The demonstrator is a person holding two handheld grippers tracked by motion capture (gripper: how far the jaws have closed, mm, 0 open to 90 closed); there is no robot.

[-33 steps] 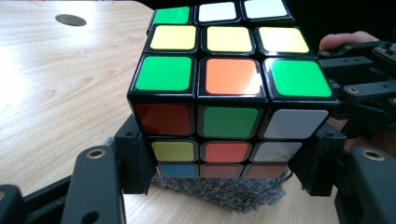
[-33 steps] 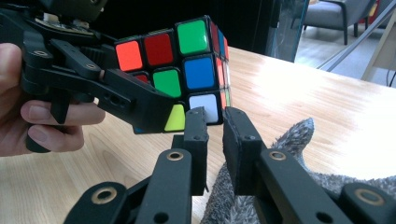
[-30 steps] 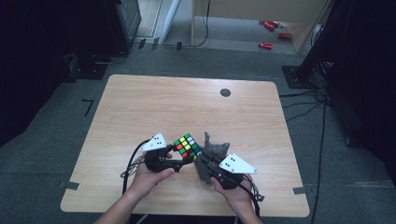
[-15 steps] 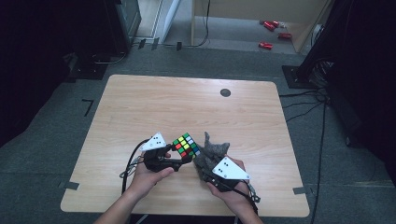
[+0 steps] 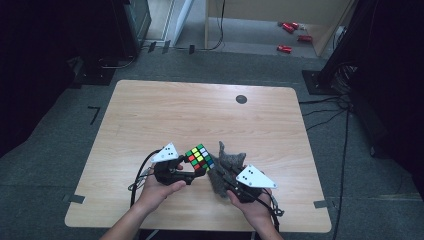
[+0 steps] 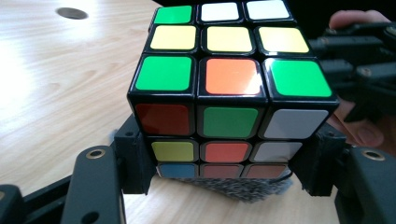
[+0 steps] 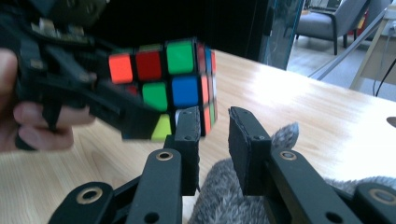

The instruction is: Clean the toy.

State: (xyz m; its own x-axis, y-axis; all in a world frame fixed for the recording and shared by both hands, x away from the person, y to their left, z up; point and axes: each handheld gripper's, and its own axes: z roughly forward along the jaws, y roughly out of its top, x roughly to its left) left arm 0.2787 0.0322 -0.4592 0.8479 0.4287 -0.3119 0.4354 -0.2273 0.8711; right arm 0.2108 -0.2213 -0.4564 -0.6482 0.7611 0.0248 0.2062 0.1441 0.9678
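Note:
A scrambled Rubik's cube (image 5: 199,157) is held a little above the wooden table (image 5: 200,115) near its front edge. My left gripper (image 5: 196,167) is shut on it. In the left gripper view the jaws clamp the lowest layer of the cube (image 6: 224,93) from both sides. A crumpled grey cloth (image 5: 231,161) stands just right of the cube. My right gripper (image 5: 220,172) reaches into it. Its jaws have just been closing, and in the right gripper view the cloth (image 7: 219,200) is bunched between them low down, with a narrow gap at the tips (image 7: 214,135). The cube (image 7: 173,79) hangs just beyond them.
A dark round hole (image 5: 241,99) sits in the tabletop at the far right. Cables trail from both grippers over the front edge. Red items (image 5: 286,48) lie on the floor beyond the table, and dark equipment stands at both sides.
The right gripper shifted slightly left and back beside the cloth. The left gripper and the cube stayed where they were.

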